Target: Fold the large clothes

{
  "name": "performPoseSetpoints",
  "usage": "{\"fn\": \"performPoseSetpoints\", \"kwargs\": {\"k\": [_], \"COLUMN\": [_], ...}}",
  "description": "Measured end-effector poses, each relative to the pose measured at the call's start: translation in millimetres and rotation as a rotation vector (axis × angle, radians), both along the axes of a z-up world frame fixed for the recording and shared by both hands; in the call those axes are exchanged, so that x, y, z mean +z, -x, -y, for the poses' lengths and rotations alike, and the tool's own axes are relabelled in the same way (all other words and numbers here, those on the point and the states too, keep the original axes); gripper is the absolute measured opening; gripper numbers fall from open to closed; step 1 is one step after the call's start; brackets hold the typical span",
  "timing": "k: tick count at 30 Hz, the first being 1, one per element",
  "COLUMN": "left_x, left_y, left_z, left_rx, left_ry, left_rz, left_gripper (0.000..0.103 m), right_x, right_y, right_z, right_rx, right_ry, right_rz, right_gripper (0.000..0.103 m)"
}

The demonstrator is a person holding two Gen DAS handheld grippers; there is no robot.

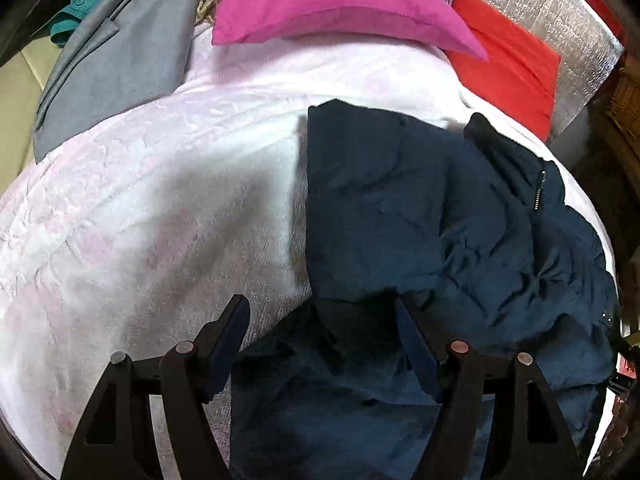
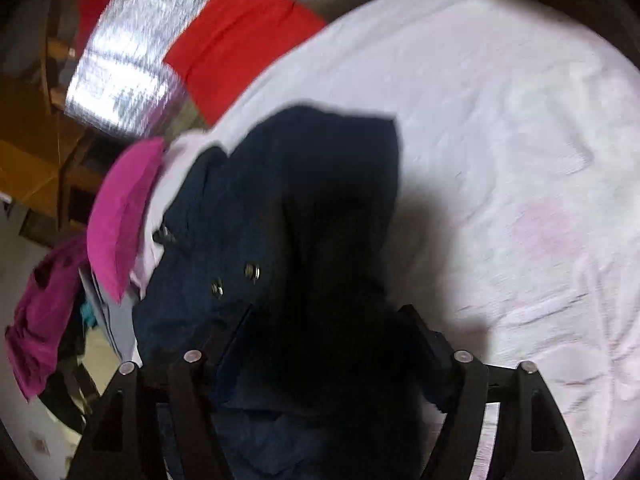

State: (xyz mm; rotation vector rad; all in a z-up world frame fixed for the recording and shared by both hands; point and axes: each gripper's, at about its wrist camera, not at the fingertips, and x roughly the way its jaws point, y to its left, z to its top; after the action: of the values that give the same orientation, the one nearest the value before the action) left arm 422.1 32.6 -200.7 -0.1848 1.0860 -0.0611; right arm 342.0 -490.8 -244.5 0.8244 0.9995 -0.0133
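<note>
Both of your grippers stand with jaws spread and nothing pinched between the pads. Your left gripper (image 1: 320, 316) hangs over the near edge of the navy jacket (image 1: 420, 208), one finger (image 1: 232, 332) over the pale bedspread (image 1: 140, 200), the other over dark cloth. Your right gripper (image 2: 324, 320) hovers above the jacket's shadowed middle, close to two metal snaps (image 2: 235, 280); that view is blurred, so I cannot tell whether a pad brushes the fabric.

Beyond the fingers, the jacket lies on the bed in a rumpled heap, bunched thickest on its zipper side (image 1: 540, 192), not yet a tidy fold. Farther off sit a magenta pillow (image 1: 320, 0), a grey garment (image 1: 120, 64) and a red cloth (image 1: 508, 64) on a silvery mat (image 1: 560, 8).

Risks, as I judge them: closing on this puffy, layered cloth may catch one layer only, so the fold drags crooked. Pinching low near the edge could snag the bedspread along with it. Slippery padding may also slide out mid-lift, and a wide sweep could knock the pillow.
</note>
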Motion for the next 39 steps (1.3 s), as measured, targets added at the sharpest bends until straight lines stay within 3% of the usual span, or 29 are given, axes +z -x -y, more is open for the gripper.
{"fn": "performPoseSetpoints", "kwargs": {"k": [2,3,4,7,10,12,14,17,19,28,35,39], "left_x": [-0.1,0.3,0.8,6.8,8.9,3.0,1.7,6.2,9.1,39.6,48.0,43.0], "left_y": [0.7,0.7,1.7,6.5,9.7,8.0,8.7,10.6,14.8,64.5,122.2,162.6], "left_z": [-1.7,-2.7,-3.1,-2.3,2.2,4.8,2.6,-1.7,-3.9,-17.7,-47.1,-68.0], "left_rx": [0.007,0.012,0.015,0.019,0.001,-0.012,-0.015,-0.015,-0.016,-0.066,-0.046,-0.006], "left_ry": [0.021,0.032,0.032,0.015,-0.015,-0.044,-0.034,-0.025,-0.031,-0.069,-0.050,0.013], "left_rz": [-0.007,-0.008,-0.004,0.017,0.034,0.018,0.008,0.008,0.013,0.106,0.142,0.117], "left_gripper": [0.075,0.075,0.075,0.075,0.075,0.075,0.075,0.075,0.075,0.075,0.075,0.075], "right_x": [-2.3,0.6,2.6,21.3,31.1,20.2,6.4,14.1,19.7,30.3,28.4,22.5], "right_y": [-1.9,-2.0,-1.3,6.0,8.0,3.8,0.3,1.4,7.1,49.4,103.3,137.0], "right_z": [-9.2,-14.1,-17.4,-27.3,-32.3,-33.3,-29.1,-24.8,-22.6,-10.8,-2.3,2.0], "right_rx": [0.021,0.033,0.040,0.023,0.012,0.016,0.015,0.005,0.000,-0.016,-0.037,-0.047], "right_ry": [0.057,0.081,0.088,0.173,0.228,0.252,0.221,0.197,0.192,0.160,0.075,0.021], "right_rz": [0.002,0.018,0.030,0.084,0.117,0.070,0.023,0.028,0.029,0.070,0.114,0.127], "right_gripper": [0.066,0.047,0.042,0.036,0.036,0.037,0.041,0.045,0.062,0.062,0.063,0.063]}}
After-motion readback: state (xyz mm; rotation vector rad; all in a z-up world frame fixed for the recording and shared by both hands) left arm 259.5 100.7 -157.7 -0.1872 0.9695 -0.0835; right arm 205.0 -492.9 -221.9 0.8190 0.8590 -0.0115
